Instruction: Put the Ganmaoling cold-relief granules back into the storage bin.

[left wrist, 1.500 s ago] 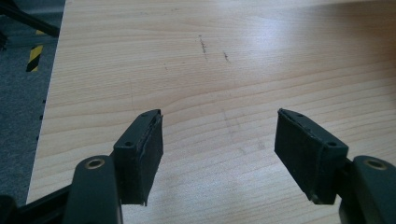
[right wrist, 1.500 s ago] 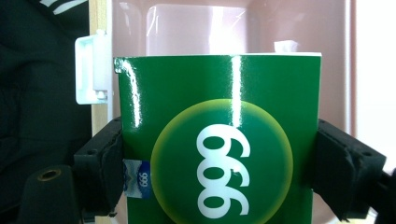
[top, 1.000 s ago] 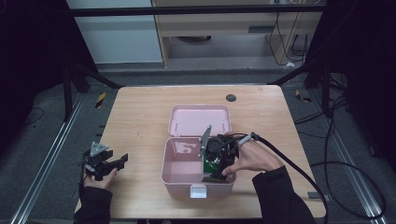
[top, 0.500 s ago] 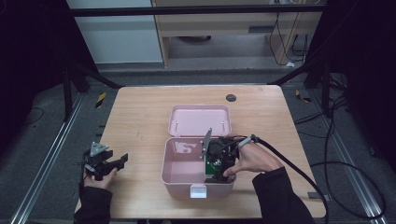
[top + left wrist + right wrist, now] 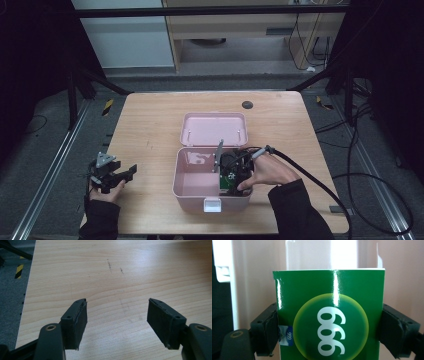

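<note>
While the right hand (image 5: 267, 172) reaches down into the one pink case (image 5: 210, 192) on the table (image 5: 150, 120), its right gripper (image 5: 231, 175) points into the case's right end — jaws just opened a little, the single green box (image 5: 329, 322) between them, pads at its sides; whether they press cannot be told. At the table's near left edge, the left gripper (image 5: 117, 320) hovers low and level over bare wood, jaws wide apart.

pink box (image 5: 195, 180): open, lid lying flat behind it | right gripper (image 5: 231, 172): inside box's right part, green carton (image 5: 229, 182) at its jaws | left gripper (image 5: 111, 172): on the table (image 5: 150, 125), well left of box
</note>
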Demonstrator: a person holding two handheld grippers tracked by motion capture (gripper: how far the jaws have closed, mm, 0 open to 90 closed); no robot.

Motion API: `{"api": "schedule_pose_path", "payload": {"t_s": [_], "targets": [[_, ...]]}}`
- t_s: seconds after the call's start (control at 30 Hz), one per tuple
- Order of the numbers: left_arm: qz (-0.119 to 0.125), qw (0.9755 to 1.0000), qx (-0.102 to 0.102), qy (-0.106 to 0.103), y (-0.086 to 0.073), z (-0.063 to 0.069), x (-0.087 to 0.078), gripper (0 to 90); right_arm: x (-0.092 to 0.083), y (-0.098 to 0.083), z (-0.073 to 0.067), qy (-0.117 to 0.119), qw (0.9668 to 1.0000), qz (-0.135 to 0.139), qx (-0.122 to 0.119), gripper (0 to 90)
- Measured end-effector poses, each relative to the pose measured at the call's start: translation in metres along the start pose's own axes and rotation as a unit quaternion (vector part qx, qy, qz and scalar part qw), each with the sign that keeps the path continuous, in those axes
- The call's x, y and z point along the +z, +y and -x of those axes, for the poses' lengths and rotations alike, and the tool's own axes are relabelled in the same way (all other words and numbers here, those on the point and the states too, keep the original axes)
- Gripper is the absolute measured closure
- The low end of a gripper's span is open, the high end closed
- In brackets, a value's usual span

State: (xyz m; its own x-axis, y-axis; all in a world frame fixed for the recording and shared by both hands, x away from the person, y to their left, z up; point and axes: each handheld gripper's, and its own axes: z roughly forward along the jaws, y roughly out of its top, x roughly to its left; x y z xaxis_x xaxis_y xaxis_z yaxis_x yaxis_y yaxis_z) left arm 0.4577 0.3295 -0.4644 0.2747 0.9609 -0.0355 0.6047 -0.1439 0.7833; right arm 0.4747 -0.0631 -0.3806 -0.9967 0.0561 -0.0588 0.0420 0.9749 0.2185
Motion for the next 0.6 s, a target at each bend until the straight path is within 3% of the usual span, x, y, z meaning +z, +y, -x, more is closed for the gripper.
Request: {"api": "schedule_pose_path", "payload": {"t_s": [0.2, 0.47, 0.6], "targets": [[0.0, 1.0, 0.0, 0.0, 0.0, 0.0, 0.0, 32.0, 0.004, 0.001, -0.002, -0.001, 0.9999, -0.011, -0.002, 13.9], [-0.001, 1.0, 0.002, 0.001, 0.0, 0.0, 0.0, 32.0, -0.019, -0.004, -0.002, -0.02, 0.9989, 0.041, 0.008, 11.8], [-0.002, 1.0, 0.002, 0.0, 0.0, 0.0, 0.0, 32.1, -0.033, -0.01, -0.002, -0.035, 0.9967, 0.072, 0.017, 11.5]]}}
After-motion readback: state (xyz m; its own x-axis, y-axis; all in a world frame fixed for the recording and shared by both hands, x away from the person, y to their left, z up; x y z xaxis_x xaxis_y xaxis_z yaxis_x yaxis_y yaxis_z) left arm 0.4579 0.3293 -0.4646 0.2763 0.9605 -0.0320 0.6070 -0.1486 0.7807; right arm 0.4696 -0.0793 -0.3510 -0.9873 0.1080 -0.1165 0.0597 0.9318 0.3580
